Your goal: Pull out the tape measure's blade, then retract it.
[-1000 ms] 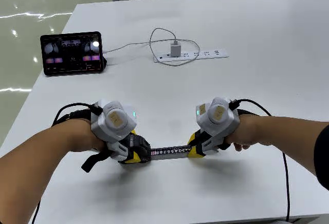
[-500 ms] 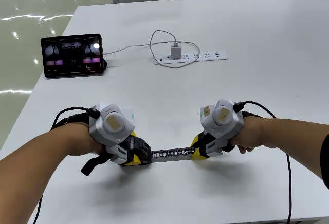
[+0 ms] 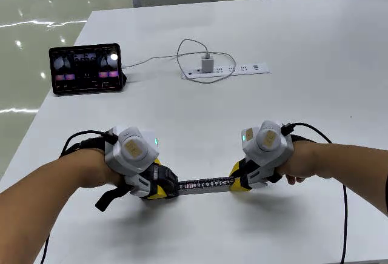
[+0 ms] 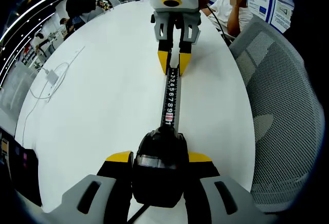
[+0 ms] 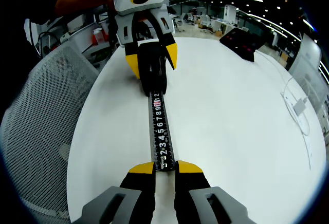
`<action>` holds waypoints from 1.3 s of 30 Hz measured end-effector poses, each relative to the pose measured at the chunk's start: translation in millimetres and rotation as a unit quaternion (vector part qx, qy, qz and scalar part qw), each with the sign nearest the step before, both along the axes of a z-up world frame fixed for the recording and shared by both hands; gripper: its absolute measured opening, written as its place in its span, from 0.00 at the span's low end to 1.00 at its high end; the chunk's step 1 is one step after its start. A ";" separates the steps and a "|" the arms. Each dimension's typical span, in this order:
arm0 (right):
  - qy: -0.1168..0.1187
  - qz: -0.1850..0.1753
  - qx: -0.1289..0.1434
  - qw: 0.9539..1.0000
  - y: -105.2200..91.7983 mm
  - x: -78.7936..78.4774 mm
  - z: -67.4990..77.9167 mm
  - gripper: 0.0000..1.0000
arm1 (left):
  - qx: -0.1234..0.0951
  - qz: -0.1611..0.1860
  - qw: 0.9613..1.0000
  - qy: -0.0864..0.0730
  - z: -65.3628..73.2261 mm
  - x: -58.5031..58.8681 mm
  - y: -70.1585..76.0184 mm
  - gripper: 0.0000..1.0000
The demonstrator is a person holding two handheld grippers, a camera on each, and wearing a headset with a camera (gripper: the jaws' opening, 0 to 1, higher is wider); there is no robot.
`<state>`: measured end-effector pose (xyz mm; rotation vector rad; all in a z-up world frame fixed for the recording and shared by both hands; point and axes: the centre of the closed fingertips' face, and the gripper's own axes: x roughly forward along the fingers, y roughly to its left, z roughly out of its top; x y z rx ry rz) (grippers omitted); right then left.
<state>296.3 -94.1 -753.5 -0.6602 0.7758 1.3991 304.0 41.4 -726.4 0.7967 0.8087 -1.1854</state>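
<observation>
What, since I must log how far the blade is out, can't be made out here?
Right gripper view: blade tip, hidden between the jaws of the right gripper.
Head view: blade numbers, too small to read.
Left gripper view: case sides, covered by the left gripper.
Head view: tablet screen, too small.

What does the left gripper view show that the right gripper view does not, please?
Left gripper view: the right hand-held gripper head-on, pinching the tip of the blade. Right gripper view: the left hand-held gripper head-on, clamped on the tape measure case. Shared: the numbered blade stretched between them over the white table, with a mesh chair beside it.
</observation>
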 end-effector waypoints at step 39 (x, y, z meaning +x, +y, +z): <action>-0.003 -0.007 -0.006 1.000 -24.6 0.4 0.0 0.09 | 0.002 0.000 1.000 -0.001 -0.3 0.3 -0.4 0.33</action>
